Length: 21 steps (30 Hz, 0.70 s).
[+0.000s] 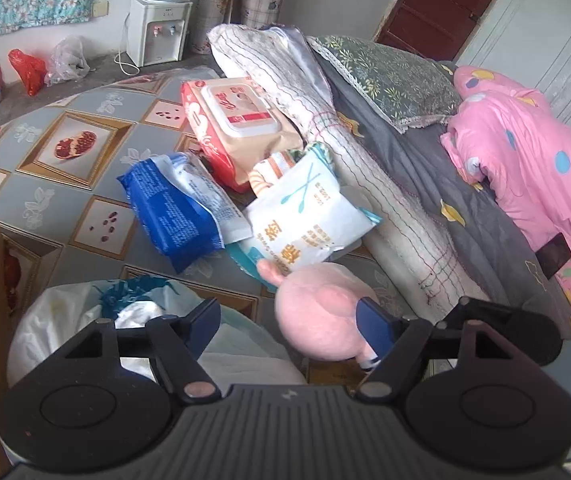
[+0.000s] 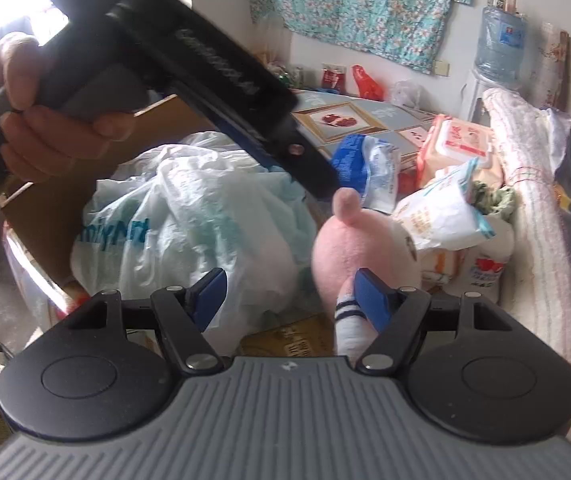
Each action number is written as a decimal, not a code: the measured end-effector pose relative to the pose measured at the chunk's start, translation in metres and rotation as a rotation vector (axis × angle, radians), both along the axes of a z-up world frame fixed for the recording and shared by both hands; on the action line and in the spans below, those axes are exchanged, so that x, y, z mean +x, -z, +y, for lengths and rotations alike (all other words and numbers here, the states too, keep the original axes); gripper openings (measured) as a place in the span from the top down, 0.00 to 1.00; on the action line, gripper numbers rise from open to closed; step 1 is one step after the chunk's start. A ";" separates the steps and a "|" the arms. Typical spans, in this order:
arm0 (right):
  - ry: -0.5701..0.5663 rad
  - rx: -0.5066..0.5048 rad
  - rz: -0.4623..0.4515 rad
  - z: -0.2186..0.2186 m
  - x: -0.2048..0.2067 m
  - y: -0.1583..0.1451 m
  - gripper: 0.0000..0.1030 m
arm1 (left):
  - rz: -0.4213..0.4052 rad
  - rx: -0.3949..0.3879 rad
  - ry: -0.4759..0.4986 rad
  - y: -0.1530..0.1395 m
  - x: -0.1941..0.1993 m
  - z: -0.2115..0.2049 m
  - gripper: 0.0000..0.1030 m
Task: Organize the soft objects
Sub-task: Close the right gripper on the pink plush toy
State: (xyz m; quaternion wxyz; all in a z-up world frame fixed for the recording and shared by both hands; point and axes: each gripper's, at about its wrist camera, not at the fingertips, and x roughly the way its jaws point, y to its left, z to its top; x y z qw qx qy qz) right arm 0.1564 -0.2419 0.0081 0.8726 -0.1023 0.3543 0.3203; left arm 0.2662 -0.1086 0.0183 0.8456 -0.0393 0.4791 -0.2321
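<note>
Your landmark is the round pink plush toy [image 1: 323, 312] lying on the patterned fruit-print table cover [image 1: 65, 152], at the near end of a heap of soft packs. Your left gripper [image 1: 289, 324] has its jaws spread wide; the right-hand blue pad [image 1: 375, 330] sits against the plush's near flank, while the other pad hangs over the white plastic shopping bag [image 1: 85, 320] to the left of the plush. Nothing is pinched between them.

Your right gripper [image 2: 291, 300] is likewise wide apart. One blue pad [image 2: 373, 300] lies beside the plush's striped white leg [image 2: 347, 320] — whether it actually touches I cannot tell — and the opposite pad stands in front of the crumpled bag. It has hold of nothing either.

From the right wrist view, your left hand [image 2: 45, 120] grips the black tool handle above and left of the plush, the tool slanting down toward the toy's small pink ear [image 2: 345, 202].

Just behind the plush, touching it, leans a white and teal sachet-style pack [image 1: 305, 220]. Behind and left of the plush lies a blue and white plastic packet [image 1: 177, 208]. Farther behind the plush stands a red and cream wet-wipe pack with a hard flip lid [image 1: 237, 120]. Right of the plush runs a rolled cream quilted blanket [image 1: 365, 184], with a pink patterned quilt [image 1: 533, 176] well beyond it.
</note>
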 end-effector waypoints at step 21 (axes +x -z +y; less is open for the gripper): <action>0.155 0.476 0.225 -0.113 0.050 -0.009 0.23 | 0.062 0.031 0.023 0.026 0.017 -0.013 0.44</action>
